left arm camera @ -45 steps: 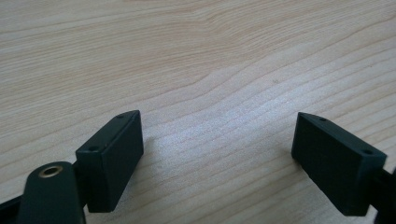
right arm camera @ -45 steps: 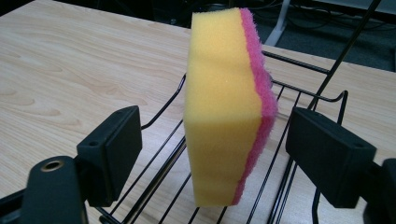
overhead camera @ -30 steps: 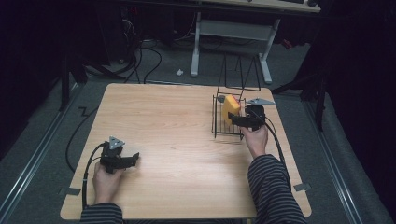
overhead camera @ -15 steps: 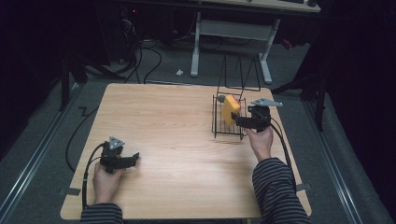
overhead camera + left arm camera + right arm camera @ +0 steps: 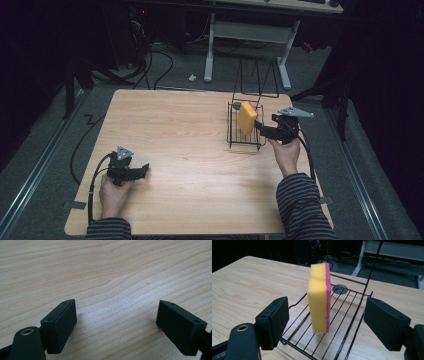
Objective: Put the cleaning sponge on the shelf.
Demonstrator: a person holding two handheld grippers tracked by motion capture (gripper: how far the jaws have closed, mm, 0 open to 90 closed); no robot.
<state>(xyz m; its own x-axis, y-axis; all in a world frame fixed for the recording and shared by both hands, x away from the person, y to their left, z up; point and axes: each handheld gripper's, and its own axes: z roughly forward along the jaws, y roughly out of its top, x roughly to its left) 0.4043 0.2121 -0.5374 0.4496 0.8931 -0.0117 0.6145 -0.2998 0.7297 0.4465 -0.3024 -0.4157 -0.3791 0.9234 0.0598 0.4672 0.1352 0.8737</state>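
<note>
Right now my right tool (image 5: 323,325) has its jaws spread wide, and they have just been easing inward a little. The sponge (image 5: 320,297) stands in the gap between them but farther out, and neither pad touches it, so nothing is gripped. It is yellow with a pink face, and it stands upright on its narrow end on the bars of the black wire rack (image 5: 342,322). From the high view I see the same sponge (image 5: 246,117) inside the rack (image 5: 244,142) on the right half of the tabletop (image 5: 190,145), with the right tool (image 5: 263,131) just beside the rack's right edge, pointing toward the sponge. From up there I cannot quite tell how close the jaw tips come to the wire; they seem to be at or just past the rim.

My left tool (image 5: 116,322) is released as well, jaws wide apart with only bare wood grain between them. In the high view the left tool (image 5: 145,169) rests low over the tabletop near the front left corner, well apart from the rack and the sponge, held by my left hand (image 5: 114,192). My right hand (image 5: 286,152) carries the other.
</note>
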